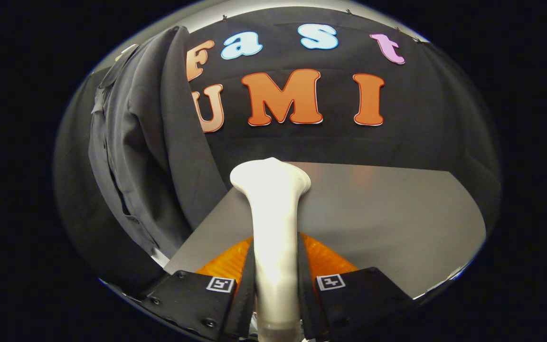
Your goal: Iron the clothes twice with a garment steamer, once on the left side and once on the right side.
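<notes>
A white garment steamer (273, 223) stands upright between my fingers, its handle pressed on both sides and its flared head rising just ahead of them. My gripper (276, 285) is shut on that handle. An orange translucent part (323, 259) of the steamer shows behind the handle, low between the fingers. A dark grey shirt (145, 142) hangs to the left, beyond the fingers, with its button placket facing me. The steamer head is apart from the shirt, to its right.
A grey table top (387, 213) spreads ahead and to the right of the steamer. The booth's black cloth wall (420, 137) closes off the back.
</notes>
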Action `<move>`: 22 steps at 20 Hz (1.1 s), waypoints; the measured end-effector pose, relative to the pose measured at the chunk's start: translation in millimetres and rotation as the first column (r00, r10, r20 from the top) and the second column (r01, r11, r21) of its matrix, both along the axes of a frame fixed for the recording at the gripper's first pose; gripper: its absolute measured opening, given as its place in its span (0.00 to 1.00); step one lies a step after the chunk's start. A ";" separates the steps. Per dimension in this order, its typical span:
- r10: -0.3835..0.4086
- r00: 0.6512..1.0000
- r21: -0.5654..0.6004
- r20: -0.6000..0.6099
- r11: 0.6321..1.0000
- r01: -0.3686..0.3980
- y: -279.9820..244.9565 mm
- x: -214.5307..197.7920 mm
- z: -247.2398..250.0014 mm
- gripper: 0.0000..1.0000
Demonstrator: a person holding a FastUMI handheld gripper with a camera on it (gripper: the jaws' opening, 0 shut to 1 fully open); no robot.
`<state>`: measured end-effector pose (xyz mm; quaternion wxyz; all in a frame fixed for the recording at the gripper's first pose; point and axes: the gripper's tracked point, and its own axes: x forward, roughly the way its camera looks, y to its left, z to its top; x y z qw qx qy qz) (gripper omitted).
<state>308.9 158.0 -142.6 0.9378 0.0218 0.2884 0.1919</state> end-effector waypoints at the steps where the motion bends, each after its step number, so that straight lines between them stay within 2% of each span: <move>1: -0.006 1.000 0.004 -0.005 1.000 0.006 -2.4 -3.4 -1.3 0.47; 5: -0.077 0.996 0.018 0.046 0.997 0.076 -12.9 0.1 3.3 0.44; 8: -0.106 0.988 0.062 0.110 0.993 0.100 -14.3 -3.8 13.7 0.44; 13: -0.098 0.977 0.107 0.189 0.991 0.079 -16.9 -19.4 17.7 0.43; 18: -0.123 0.947 0.190 0.298 0.980 0.067 -25.6 -45.1 60.6 0.43; 22: -0.114 0.920 0.220 0.374 0.975 0.031 -18.2 -87.4 91.6 0.43</move>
